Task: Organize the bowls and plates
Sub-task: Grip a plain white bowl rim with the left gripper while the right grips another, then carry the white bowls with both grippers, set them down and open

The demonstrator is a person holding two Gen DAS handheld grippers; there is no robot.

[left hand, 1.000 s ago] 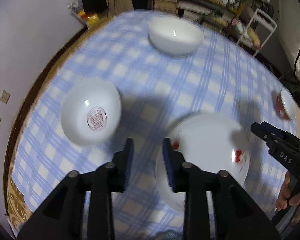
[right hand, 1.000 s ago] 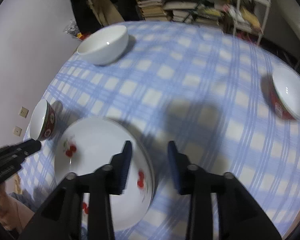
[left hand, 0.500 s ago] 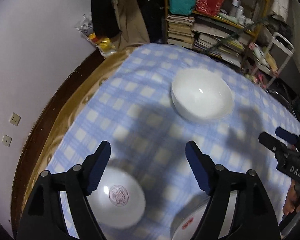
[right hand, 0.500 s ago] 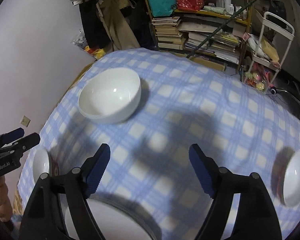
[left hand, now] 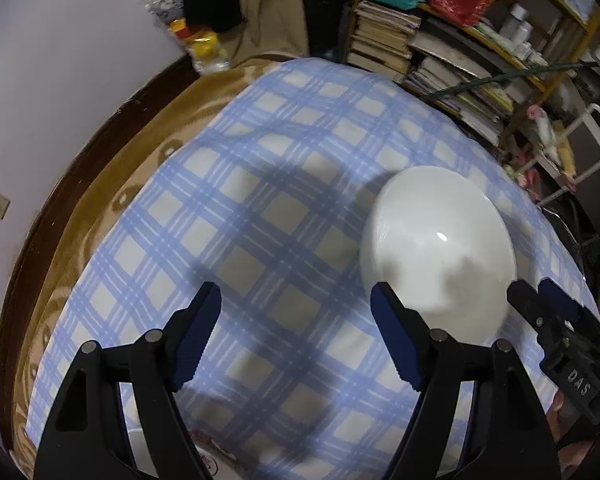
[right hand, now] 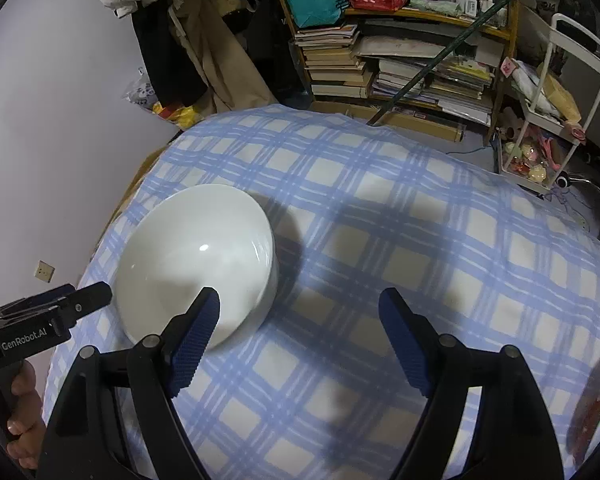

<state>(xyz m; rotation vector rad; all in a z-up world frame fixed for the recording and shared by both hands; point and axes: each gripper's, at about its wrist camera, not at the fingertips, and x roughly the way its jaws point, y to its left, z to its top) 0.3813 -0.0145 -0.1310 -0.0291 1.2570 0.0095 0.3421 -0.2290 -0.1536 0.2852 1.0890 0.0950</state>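
A large plain white bowl (left hand: 436, 252) stands upright on the blue checked tablecloth (left hand: 260, 220); it also shows in the right wrist view (right hand: 196, 260). My left gripper (left hand: 296, 332) is open and empty, above the cloth, with the bowl just ahead of its right finger. My right gripper (right hand: 300, 332) is open and empty, with the bowl ahead of its left finger. A red-sided bowl (right hand: 596, 404) shows at the lower right edge of the right wrist view. A white dish rim (left hand: 140, 452) peeks out at the bottom of the left wrist view.
The round table's brown edge (left hand: 72, 184) curves along the left, near a white wall. Behind the table stand a bookshelf with stacked books (right hand: 400, 64), hanging clothes (right hand: 204, 40) and a white cart (right hand: 548, 92). Each gripper sees the other at the frame's side.
Both grippers have opened wide and moved forward toward the large white bowl. The plate with red marks and the small bowls have slid out of view below.
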